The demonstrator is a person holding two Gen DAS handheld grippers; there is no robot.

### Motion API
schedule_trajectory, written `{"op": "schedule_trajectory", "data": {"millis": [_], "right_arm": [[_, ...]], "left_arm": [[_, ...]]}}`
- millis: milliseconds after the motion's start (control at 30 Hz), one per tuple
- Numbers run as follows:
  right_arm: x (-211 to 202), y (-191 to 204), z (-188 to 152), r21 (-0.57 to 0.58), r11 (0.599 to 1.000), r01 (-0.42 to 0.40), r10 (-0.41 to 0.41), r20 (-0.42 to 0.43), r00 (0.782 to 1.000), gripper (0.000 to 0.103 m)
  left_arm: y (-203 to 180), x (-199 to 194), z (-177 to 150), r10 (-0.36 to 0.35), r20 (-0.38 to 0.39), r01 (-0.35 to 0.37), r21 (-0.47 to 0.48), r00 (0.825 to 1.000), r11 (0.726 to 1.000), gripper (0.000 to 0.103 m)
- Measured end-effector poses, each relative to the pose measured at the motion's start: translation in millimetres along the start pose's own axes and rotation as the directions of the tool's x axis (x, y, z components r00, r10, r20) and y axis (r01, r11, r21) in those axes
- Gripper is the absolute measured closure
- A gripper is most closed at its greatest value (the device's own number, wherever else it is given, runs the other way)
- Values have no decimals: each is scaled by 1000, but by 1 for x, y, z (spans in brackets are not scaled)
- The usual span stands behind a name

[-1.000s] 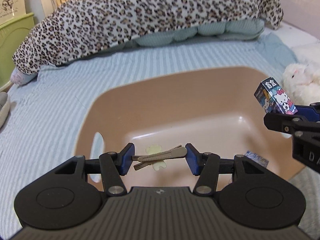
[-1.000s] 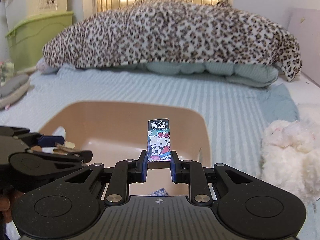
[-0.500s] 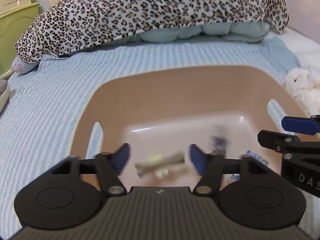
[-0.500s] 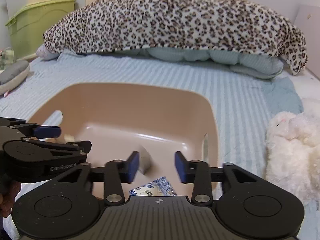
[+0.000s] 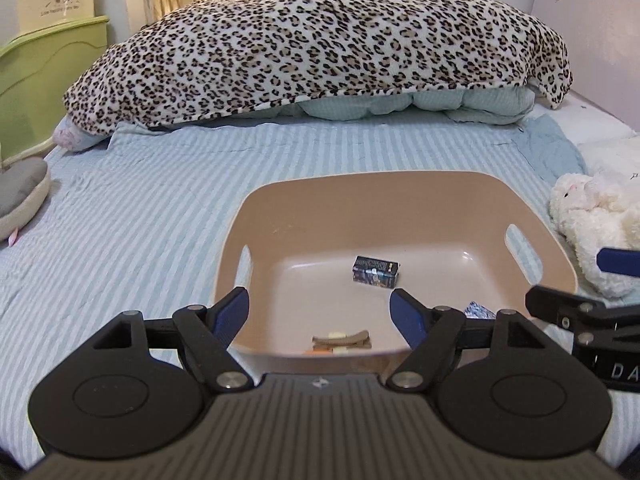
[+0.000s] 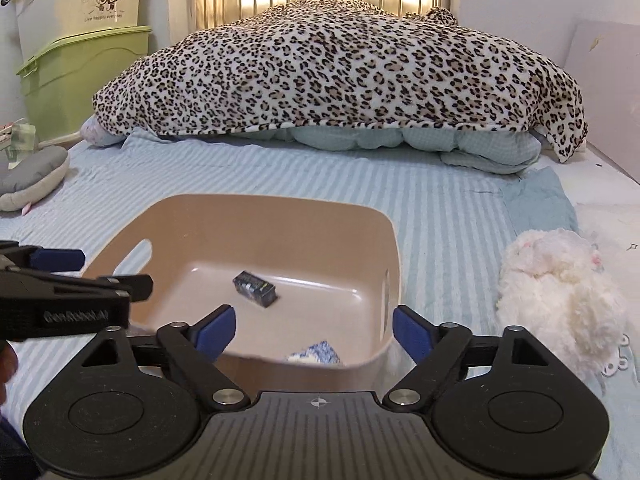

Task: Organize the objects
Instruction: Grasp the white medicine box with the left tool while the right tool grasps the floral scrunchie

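Left gripper: the left gripper [image 5: 320, 308] hangs over the near rim of the tan plastic basin [image 5: 360, 188], blue-padded fingers [image 5: 232, 310] spread wide apart, nothing between them.
Right gripper: the right gripper [image 6: 314, 326] is held above the basin's near right corner, jaws likewise wide apart and holding nothing.
Basin: it sits on the blue-and-white striped bedsheet [image 5: 140, 208], with a handle slot cut in each side wall.
Small box: a dark printed blind-box carton [image 5: 376, 272] lies on its side on the basin floor, near the middle.
Hair clip: a brown hair clip [image 5: 342, 340] with a pale yellow ornament rests flat at the basin's near edge, just ahead of the left gripper, partly hidden by the rim.
Packet: a blue-and-white patterned packet [image 6: 316, 352] lies in the near right corner of the basin, well apart from the box.
Plush toy: a white fluffy plush [image 6: 560, 292] lies on the bed just right of the basin.
Background: a leopard-print blanket [image 5: 320, 44] covers a heap of pale blue bedding at the far end; green storage bins [image 6: 80, 76] stand stacked at left.
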State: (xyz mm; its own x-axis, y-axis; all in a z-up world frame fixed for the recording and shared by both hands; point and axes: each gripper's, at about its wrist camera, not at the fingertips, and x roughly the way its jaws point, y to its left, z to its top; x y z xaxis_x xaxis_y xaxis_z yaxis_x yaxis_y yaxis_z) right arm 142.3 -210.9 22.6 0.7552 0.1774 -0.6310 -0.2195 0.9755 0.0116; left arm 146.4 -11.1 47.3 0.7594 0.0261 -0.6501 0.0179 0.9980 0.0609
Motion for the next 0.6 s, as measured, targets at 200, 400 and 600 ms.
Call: {"op": "schedule_trajectory", "data": {"millis": [200, 400, 600], "right_arm": [[-13, 9, -18, -8, 1000, -9, 9, -35, 999, 13], [-14, 17, -34, -14, 1000, -14, 13, -75, 997, 11], [-5, 18, -50, 3, 1000, -14, 14, -121, 993, 10]], "left_arm": [[6, -14, -22, 15, -31, -14, 25, 999, 1000, 25], [13, -9, -51, 27, -99, -24, 30, 995, 999, 25], [20, 7, -78, 32, -184, -28, 28, 982, 999, 25]]}}
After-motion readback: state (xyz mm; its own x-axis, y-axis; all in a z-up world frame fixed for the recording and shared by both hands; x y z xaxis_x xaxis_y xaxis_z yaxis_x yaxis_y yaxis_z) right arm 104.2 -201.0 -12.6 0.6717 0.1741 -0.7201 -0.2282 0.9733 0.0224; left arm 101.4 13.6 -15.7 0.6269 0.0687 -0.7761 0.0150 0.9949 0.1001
